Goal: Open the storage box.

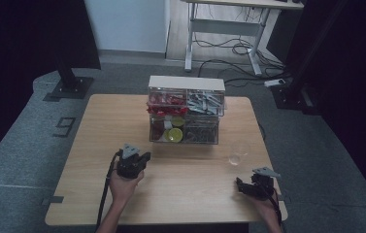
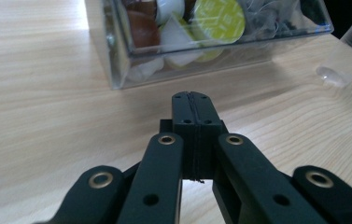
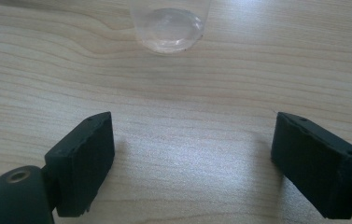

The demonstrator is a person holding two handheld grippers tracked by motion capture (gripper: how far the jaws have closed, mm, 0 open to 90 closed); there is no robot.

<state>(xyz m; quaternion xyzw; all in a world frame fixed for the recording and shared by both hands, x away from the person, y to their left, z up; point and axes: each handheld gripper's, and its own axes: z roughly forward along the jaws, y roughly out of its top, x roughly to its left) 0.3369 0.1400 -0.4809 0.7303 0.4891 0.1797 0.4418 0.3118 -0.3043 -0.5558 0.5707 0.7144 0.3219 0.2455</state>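
The left tongs point(image 2: 192, 100) are pressed together, empty; at their 12 o'clock stands one clear drawer organiser point(image 1: 185, 109) with four compartments. The right tongs point(image 3: 192, 158) gape wide over the wooden surface point(image 1: 190, 179), one clear plastic cup point(image 3: 170, 28) at 12 o'clock.

The clear cup point(image 3: 170, 25) is cut off by the right gripper view's top edge; the organizer's point(image 1: 185, 110) grey contents are too small to identify.
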